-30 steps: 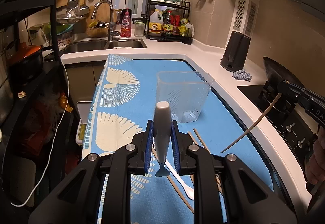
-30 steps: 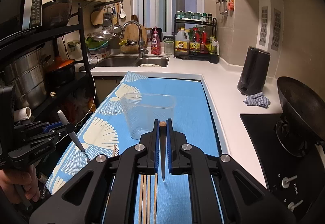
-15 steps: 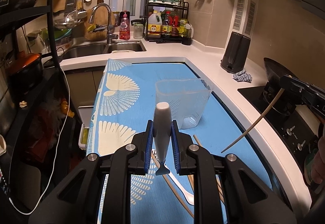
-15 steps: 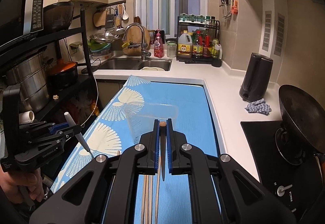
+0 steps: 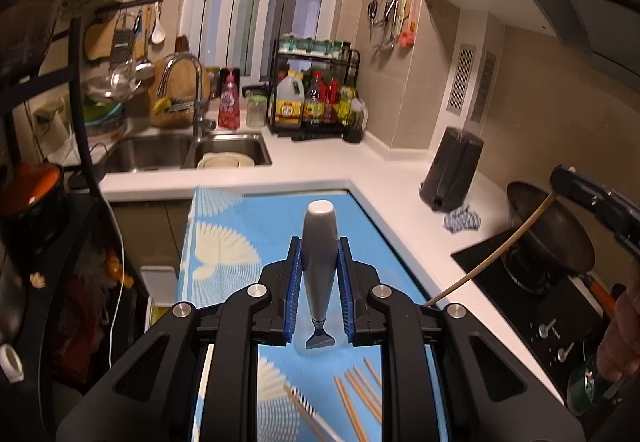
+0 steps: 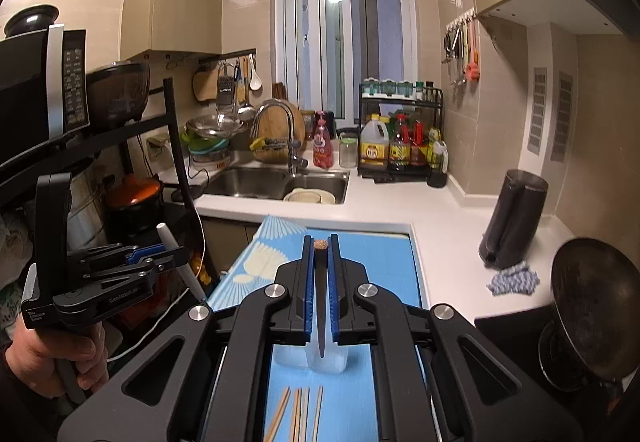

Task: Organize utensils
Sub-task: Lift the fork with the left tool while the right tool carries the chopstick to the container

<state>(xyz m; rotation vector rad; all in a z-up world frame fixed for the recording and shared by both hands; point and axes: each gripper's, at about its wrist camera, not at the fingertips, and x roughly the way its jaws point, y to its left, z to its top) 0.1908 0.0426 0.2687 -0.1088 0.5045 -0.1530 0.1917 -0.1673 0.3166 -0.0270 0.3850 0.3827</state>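
My left gripper is shut on a grey-handled utensil, handle end pointing forward; it also shows in the right wrist view. My right gripper is shut on a wooden chopstick; from the left wrist view the chopstick hangs down from that gripper. The clear plastic container stands on the blue mat, mostly hidden behind the fingers. Several loose chopsticks and a striped-handled utensil lie on the mat near me.
A sink with a dish sits at the back. A condiment rack stands behind the white counter. A dark kettle, a blue cloth and a wok on the stove are to the right. A black shelf rack is left.
Both grippers have risen and tilted up, each still holding its utensil. The container has dropped low in both views, behind the fingers.
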